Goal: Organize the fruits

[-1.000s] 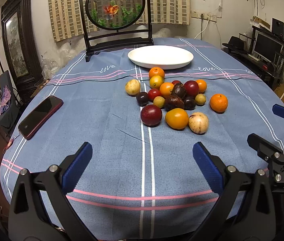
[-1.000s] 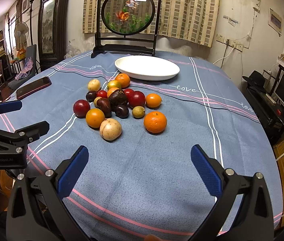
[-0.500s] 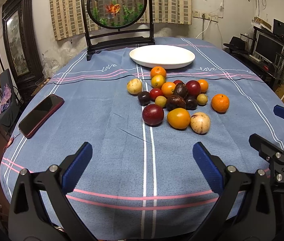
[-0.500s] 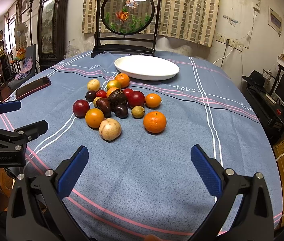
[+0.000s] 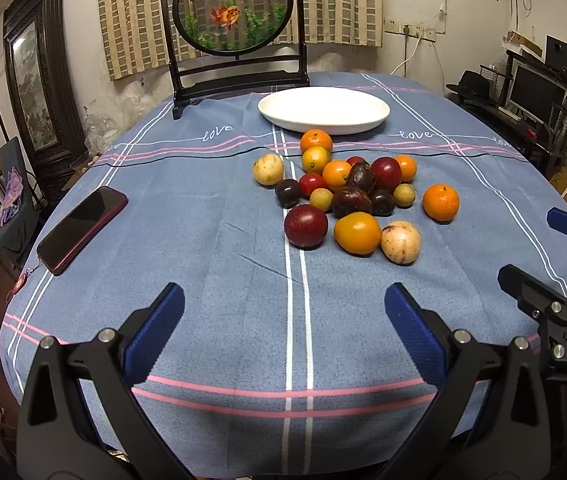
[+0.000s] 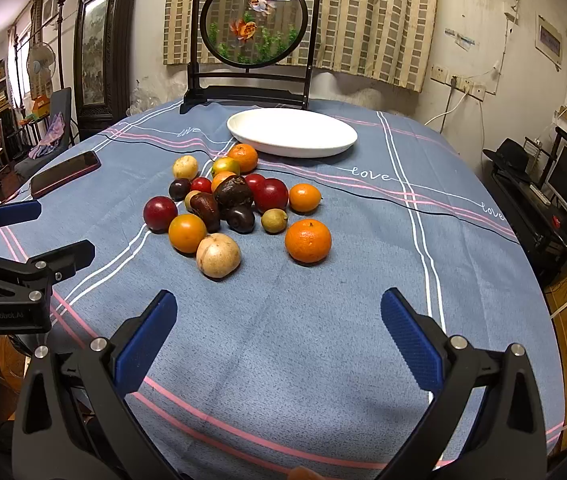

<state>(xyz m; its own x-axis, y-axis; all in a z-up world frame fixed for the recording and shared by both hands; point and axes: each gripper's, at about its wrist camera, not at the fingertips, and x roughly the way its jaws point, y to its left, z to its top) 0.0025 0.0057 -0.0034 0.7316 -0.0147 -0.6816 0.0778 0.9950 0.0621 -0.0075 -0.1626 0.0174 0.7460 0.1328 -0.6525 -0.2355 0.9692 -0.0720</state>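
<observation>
A pile of several fruits (image 5: pixel 347 196) lies mid-table on the blue cloth: oranges, dark red plums, brown passion fruits, pale yellow ones. It also shows in the right wrist view (image 6: pixel 227 204). A lone mandarin (image 6: pixel 308 240) sits at the pile's right, also seen in the left wrist view (image 5: pixel 440 202). An empty white plate (image 5: pixel 323 110) stands behind the pile, and shows in the right wrist view (image 6: pixel 292 132). My left gripper (image 5: pixel 283 320) is open and empty, short of the pile. My right gripper (image 6: pixel 279 326) is open and empty, near the front edge.
A red-cased phone (image 5: pixel 83 228) lies at the table's left. A round goldfish screen on a black stand (image 5: pixel 239 32) stands at the far edge. A desk with monitors (image 5: pixel 535 92) is to the right of the table, chairs and clutter to the left.
Both grippers have edged slightly forward toward the fruit pile. Nothing on the table has moved.
</observation>
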